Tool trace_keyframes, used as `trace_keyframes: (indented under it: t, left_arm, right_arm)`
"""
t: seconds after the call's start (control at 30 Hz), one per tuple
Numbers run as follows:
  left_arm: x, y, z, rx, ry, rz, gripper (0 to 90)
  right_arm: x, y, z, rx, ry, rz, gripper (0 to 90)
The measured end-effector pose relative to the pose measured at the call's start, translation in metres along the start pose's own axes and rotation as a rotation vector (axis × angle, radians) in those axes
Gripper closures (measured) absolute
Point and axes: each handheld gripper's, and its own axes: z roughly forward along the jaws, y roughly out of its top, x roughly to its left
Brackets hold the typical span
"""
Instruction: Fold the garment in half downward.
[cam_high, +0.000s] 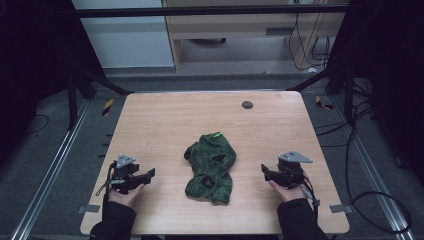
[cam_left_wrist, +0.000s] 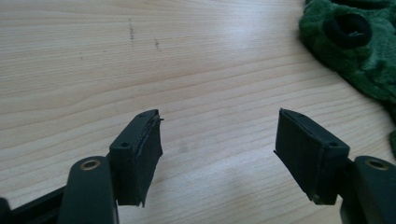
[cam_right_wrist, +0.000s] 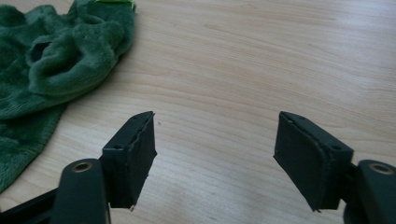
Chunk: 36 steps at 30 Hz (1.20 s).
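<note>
So the left gripper (cam_high: 150, 173) sits on the table (cam_high: 160, 115) with jaws spread wide, gripping nothing. The crumpled green fleece garment (cam_high: 211, 167) lies mid-table between both tools. I'd pinch a loose edge, not the bunched middle. The right gripper (cam_high: 264, 170) is wide open and unloaded too. Nothing's in the way; a small dark disc (cam_high: 247, 104) sits well off at the far edge.

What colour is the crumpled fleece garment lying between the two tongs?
Dark green, with a small bright green tag; the garment shows whole in the high view.
</note>
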Motion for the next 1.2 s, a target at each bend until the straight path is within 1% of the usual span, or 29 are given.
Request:
trace_keyframes:
  t: [0.1,0.13,0.27,0.37,0.47,0.5,0.67,0.7,0.73,0.8,0.83,0.87,0.9,1.03,1.07,1.2]
  left_arm:
    - [-0.005,0.001,-0.002,-0.004,-0.007,0.012,32.1]
    - [-0.007,0.001,-0.002,-0.008,-0.012,0.014,32.5]
    - [-0.013,0.001,-0.003,-0.012,-0.031,0.027,33.9]
    - [-0.017,0.003,-0.003,-0.01,-0.045,0.039,34.1]
    - [-0.019,0.004,-0.004,-0.008,-0.052,0.043,34.2]
    - [-0.02,0.004,-0.005,-0.006,-0.053,0.044,34.3]
    - [-0.021,0.009,-0.007,-0.019,-0.054,0.049,35.2]
    - [-0.022,0.012,-0.007,-0.025,-0.053,0.049,35.2]
    - [-0.022,0.012,-0.007,-0.025,-0.053,0.049,35.3]
    - [-0.023,0.018,-0.008,-0.033,-0.063,0.05,35.5]
    - [-0.024,0.021,-0.009,-0.041,-0.066,0.05,35.8]
    - [-0.024,0.021,-0.009,-0.041,-0.066,0.05,36.1]
    - [-0.024,0.023,-0.009,-0.045,-0.071,0.049,36.0]
    - [-0.027,0.033,-0.008,-0.056,-0.076,0.058,36.3]
    - [-0.027,0.033,-0.008,-0.056,-0.076,0.058,36.5]
    - [-0.03,0.043,-0.006,-0.06,-0.085,0.071,36.8]
  right_arm:
    - [0.004,0.0,-0.001,0.008,0.034,-0.006,32.7]
    - [0.005,0.0,-0.001,0.005,0.037,-0.017,33.6]
    - [0.01,0.001,-0.004,0.003,0.064,-0.015,38.1]
    - [0.013,0.004,-0.005,-0.004,0.076,-0.025,40.1]
    - [0.015,0.009,-0.005,-0.019,0.087,-0.019,42.0]
    - [0.015,0.01,-0.006,-0.022,0.094,-0.025,42.1]
    - [0.015,0.013,-0.007,-0.026,0.104,-0.019,43.8]
    - [0.016,0.016,-0.008,-0.026,0.107,-0.022,44.4]
    - [0.016,0.017,-0.008,-0.028,0.112,-0.019,44.6]
    - [0.016,0.021,-0.009,-0.031,0.131,-0.017,45.2]
    - [0.017,0.023,-0.009,-0.032,0.135,-0.02,45.4]
    - [0.017,0.023,-0.009,-0.032,0.135,-0.02,45.4]
    - [0.018,0.029,-0.009,-0.034,0.143,-0.026,45.7]
    - [0.02,0.039,-0.009,-0.047,0.16,-0.023,46.1]
    - [0.021,0.041,-0.01,-0.051,0.166,-0.015,46.4]
    - [0.023,0.047,-0.01,-0.064,0.172,-0.027,47.6]
